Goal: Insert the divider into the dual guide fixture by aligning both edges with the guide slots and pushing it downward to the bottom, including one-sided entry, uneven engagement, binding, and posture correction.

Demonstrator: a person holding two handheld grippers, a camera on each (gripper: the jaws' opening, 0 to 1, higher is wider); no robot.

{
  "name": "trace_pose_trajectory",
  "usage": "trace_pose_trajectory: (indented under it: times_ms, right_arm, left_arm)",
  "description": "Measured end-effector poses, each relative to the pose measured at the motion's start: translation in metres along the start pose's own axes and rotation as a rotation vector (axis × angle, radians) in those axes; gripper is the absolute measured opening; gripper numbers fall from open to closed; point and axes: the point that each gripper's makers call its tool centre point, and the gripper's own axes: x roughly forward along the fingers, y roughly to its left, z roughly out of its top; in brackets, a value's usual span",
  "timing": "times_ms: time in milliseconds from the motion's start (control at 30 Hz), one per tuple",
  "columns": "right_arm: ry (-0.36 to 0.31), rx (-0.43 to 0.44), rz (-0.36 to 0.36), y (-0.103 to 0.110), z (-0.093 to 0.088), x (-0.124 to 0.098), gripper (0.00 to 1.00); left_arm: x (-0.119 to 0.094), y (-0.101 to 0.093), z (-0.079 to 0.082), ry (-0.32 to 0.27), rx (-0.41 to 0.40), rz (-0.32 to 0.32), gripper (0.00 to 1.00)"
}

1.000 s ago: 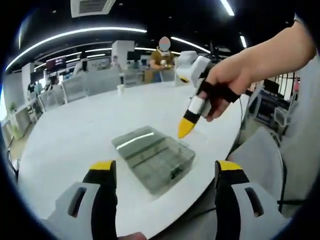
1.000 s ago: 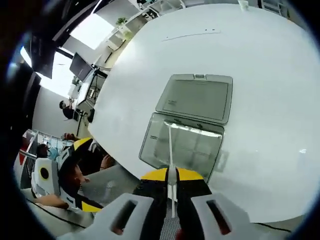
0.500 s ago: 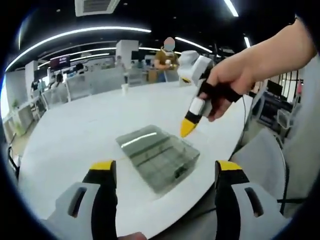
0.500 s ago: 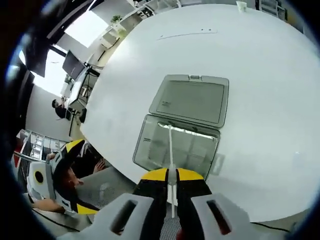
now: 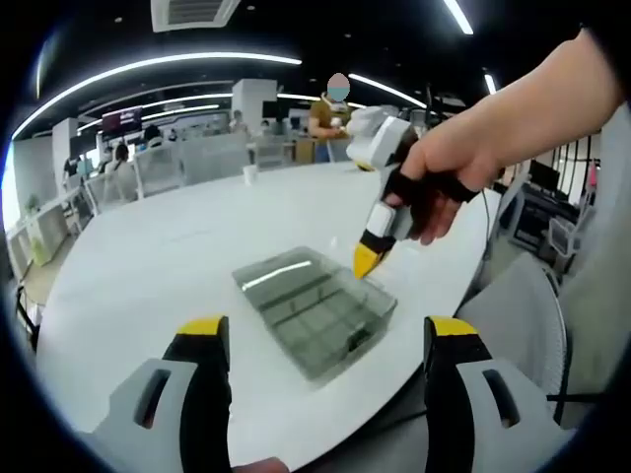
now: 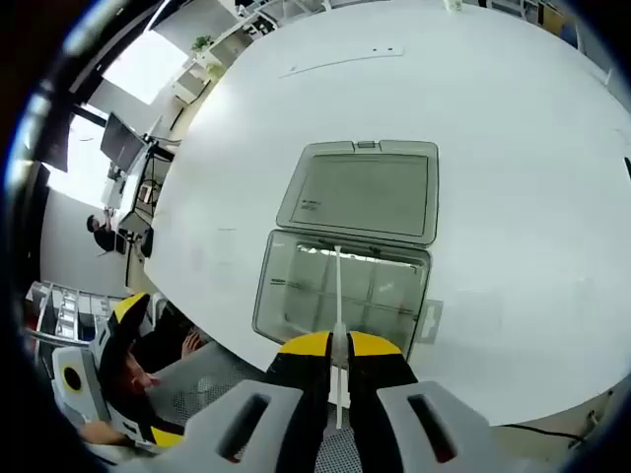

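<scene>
A clear grey plastic box (image 5: 314,307) lies open on the white table (image 5: 148,266); it is the slotted fixture. In the right gripper view its compartment tray (image 6: 296,291) is near and its flat lid (image 6: 360,192) lies beyond. My right gripper (image 6: 337,343) is shut on a thin clear divider (image 6: 336,286), which runs edge-on over the tray toward the hinge side. In the left gripper view a hand holds that right gripper (image 5: 367,258) with its yellow tip just above the box's far corner. My left gripper (image 5: 325,330) stands open, short of the box, with nothing in it.
The table's rounded edge (image 5: 394,384) runs close to the box on the near side, with a mesh chair (image 6: 187,384) below it. A small cup (image 5: 245,174) stands far across the table. A person and desks are in the background.
The right gripper has come down and in with the divider, and its tip now hangs close over the box's corner. The left gripper is still open.
</scene>
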Motion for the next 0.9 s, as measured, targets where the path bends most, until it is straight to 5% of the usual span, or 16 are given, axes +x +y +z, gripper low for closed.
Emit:
trace_pose_trajectory:
  times_ms: [900]
  right_arm:
    - [0.032, 0.089, -0.065, -0.016, 0.005, 0.013, 0.0]
  left_arm:
    - [0.005, 0.001, -0.002, 0.004, -0.019, 0.003, 0.79]
